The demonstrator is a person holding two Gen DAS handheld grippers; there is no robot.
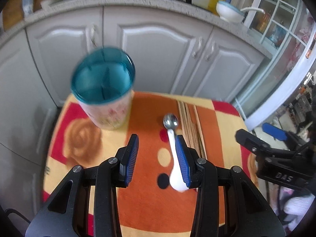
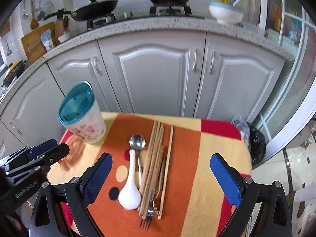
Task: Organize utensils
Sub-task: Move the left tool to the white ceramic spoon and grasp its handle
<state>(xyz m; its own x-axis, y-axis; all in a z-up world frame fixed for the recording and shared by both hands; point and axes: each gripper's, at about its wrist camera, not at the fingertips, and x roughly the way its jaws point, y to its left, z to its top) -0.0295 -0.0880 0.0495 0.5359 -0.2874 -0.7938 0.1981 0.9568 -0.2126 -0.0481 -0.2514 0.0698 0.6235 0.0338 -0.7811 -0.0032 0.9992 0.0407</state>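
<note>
A white utensil holder with a teal rim (image 1: 102,90) stands at the table's far left; it also shows in the right wrist view (image 2: 82,114). A white ceramic spoon (image 2: 129,185), a metal spoon (image 2: 137,142), a bundle of wooden chopsticks (image 2: 153,164) and a fork (image 2: 148,215) lie side by side mid-table. My left gripper (image 1: 158,156) is open above the table, its right finger over the white spoon (image 1: 173,158). My right gripper (image 2: 160,177) is wide open and empty above the utensils.
The small table has an orange, red and yellow patterned cloth (image 2: 187,158). Grey cabinet doors (image 2: 158,75) stand behind it under a counter with a stove, pans and a white bowl (image 2: 225,12). A black bag (image 2: 254,144) sits on the floor at the right.
</note>
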